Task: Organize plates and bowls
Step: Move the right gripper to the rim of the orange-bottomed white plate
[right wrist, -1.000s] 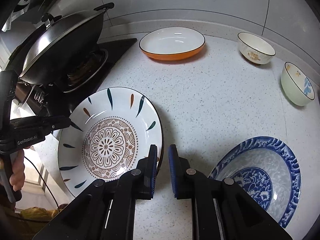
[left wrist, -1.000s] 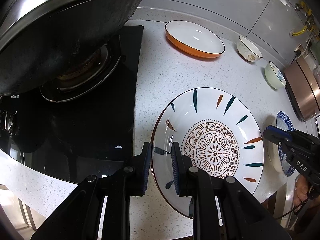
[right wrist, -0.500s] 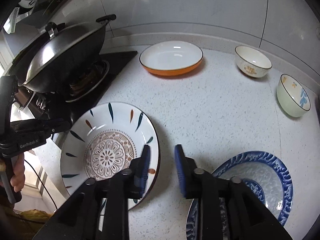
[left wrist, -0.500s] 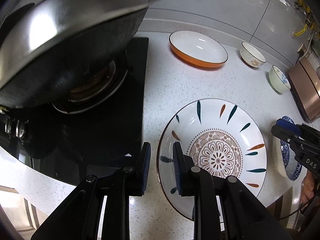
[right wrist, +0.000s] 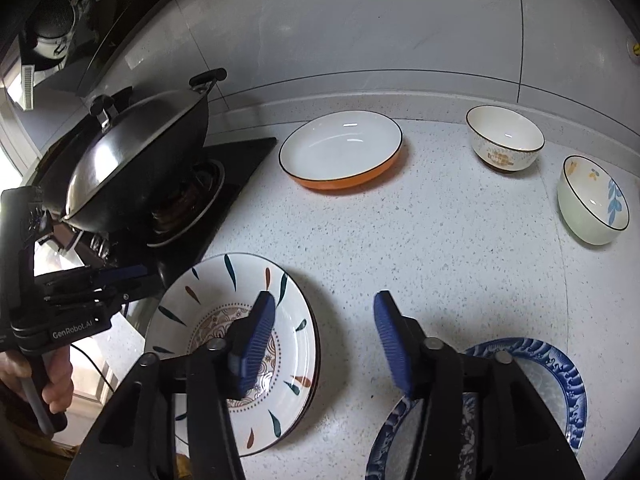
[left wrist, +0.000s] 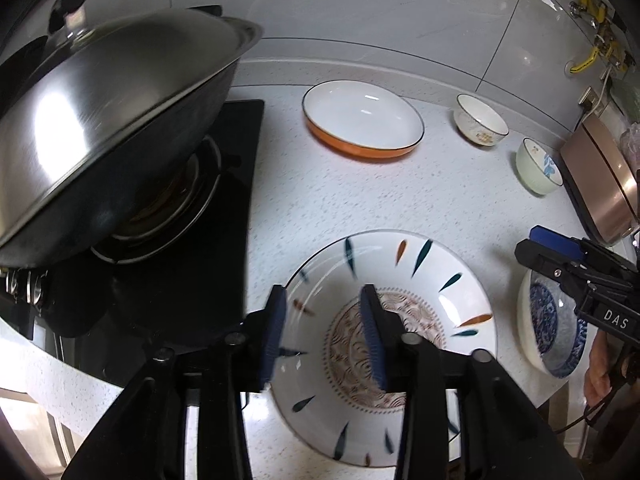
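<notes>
Claws (right wrist: 324, 344) marked "GenRobot.AI" (right wrist: 72, 330) and "DAS" (left wrist: 616, 322) have just been opening, empty.

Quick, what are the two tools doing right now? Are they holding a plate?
Left tool: open, jaws just opening, holding nothing; the leaf-patterned plate lies on the counter under it.
Right tool: open, jaws just opening, empty, above the bare counter.

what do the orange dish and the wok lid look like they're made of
Orange dish: probably glazed ceramic, given its glossy white inside with sharp light glints and a thin dark rim line. Wok lid: looks like brushed steel, grey and smooth with a broad soft glare.
</notes>
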{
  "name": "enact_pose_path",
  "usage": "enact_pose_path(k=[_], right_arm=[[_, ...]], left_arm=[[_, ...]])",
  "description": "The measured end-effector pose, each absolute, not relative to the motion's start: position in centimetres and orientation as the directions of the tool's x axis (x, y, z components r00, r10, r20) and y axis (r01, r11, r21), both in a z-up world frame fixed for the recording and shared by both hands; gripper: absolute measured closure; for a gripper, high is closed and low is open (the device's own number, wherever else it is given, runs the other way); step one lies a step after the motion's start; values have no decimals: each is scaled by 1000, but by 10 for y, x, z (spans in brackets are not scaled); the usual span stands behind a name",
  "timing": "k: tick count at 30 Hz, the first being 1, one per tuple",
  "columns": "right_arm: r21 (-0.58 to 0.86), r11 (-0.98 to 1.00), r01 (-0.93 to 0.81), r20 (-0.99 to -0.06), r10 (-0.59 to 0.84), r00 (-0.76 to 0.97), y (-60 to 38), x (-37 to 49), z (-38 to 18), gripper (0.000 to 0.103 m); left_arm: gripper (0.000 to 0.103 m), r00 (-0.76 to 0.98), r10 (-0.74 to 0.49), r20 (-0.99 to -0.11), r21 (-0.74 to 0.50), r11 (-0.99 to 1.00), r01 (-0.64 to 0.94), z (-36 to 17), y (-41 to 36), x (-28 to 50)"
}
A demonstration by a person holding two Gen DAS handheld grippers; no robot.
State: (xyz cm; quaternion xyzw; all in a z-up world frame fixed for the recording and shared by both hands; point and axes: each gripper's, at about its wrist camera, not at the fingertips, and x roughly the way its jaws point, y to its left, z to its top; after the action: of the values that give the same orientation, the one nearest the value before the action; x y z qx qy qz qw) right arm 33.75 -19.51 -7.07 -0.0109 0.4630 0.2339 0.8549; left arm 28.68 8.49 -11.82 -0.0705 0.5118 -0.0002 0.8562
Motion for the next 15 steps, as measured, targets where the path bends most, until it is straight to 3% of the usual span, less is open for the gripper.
enact_pose_path(k=[2,15], right_arm=[[216,887,-409,-795,403,454,-197,345,-70,39],[302,871,-388,-789,457,411,-207,437,-77,39]], left_arm=[[62,478,-79,-875,-124,990,-64,-115,79,295],[61,473,-22,-881,-82,991,-106,-122,51,393]])
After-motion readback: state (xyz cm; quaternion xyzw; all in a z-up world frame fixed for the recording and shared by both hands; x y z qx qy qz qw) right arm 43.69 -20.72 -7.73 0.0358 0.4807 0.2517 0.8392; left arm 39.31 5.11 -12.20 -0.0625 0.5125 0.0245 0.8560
